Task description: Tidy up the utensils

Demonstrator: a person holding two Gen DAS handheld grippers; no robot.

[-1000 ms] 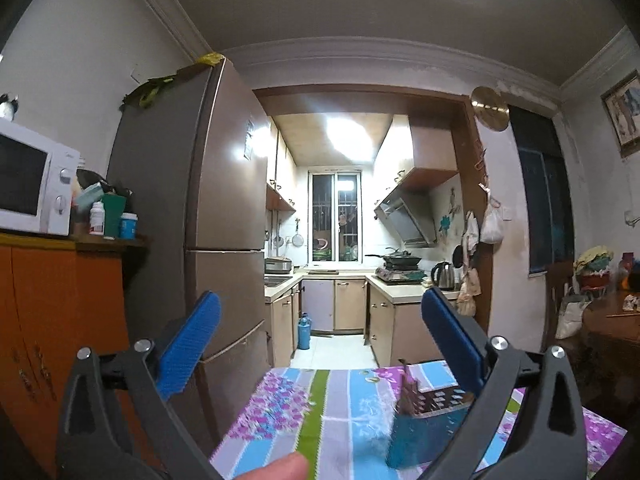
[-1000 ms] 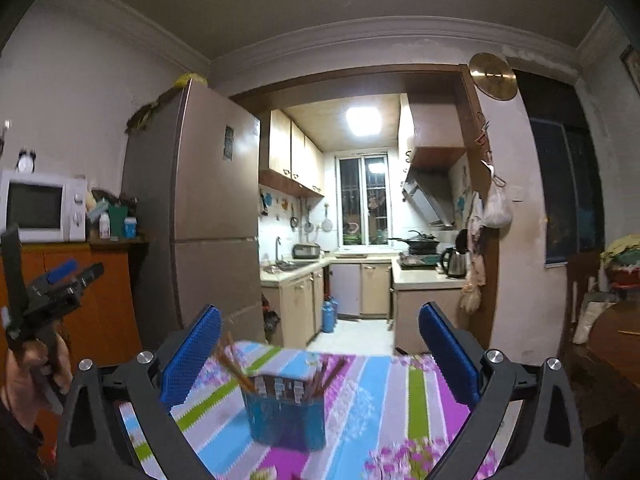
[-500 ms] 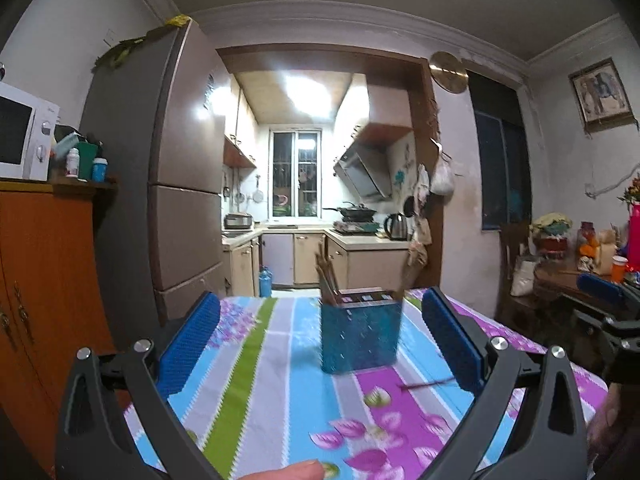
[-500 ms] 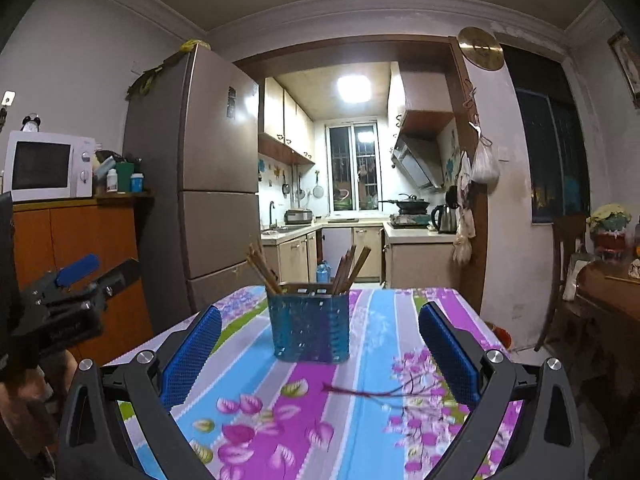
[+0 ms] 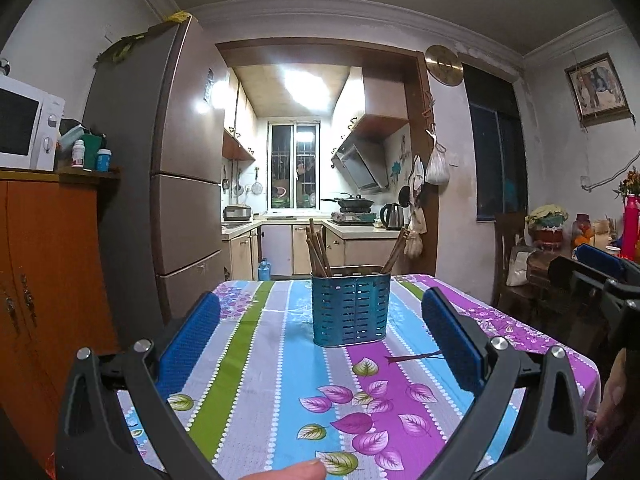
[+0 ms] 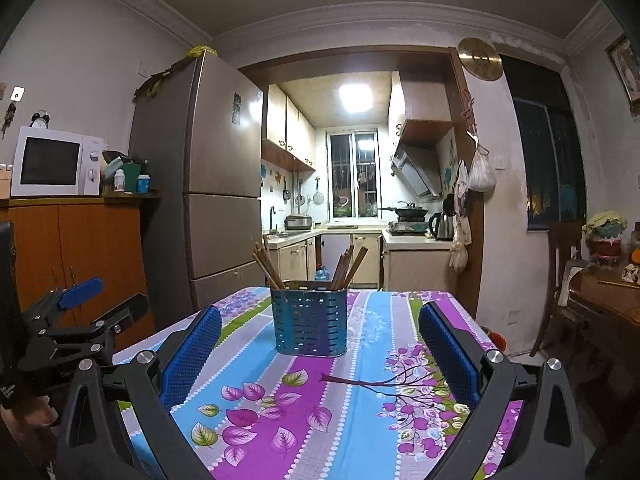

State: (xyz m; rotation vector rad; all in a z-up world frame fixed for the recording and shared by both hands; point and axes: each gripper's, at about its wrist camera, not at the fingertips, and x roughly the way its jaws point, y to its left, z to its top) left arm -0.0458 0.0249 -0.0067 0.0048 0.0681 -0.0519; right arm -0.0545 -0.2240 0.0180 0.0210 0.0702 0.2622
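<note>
**Both grippers facing the chopstick holder**

While the left gripper (image 5: 320, 344) is hovering above the striped floral tablecloth (image 5: 256, 360), its blue pads (image 5: 188, 344) are standing wide apart and are holding nothing. In the left wrist view the blue perforated holder (image 5: 350, 308) is standing upright on the table, ahead and between the two pads, with brown chopsticks (image 5: 318, 254) leaning inside it. One loose chopstick (image 5: 412, 357) is lying flat on the cloth just in front of the holder, to its right.

In the right wrist view the right gripper (image 6: 320, 348) is also spreading its pads with nothing between them. The holder (image 6: 309, 320) is standing ahead, and the loose chopstick (image 6: 360, 381) is lying near the right pad. The left gripper (image 6: 80, 316) is showing at the left edge.
</note>
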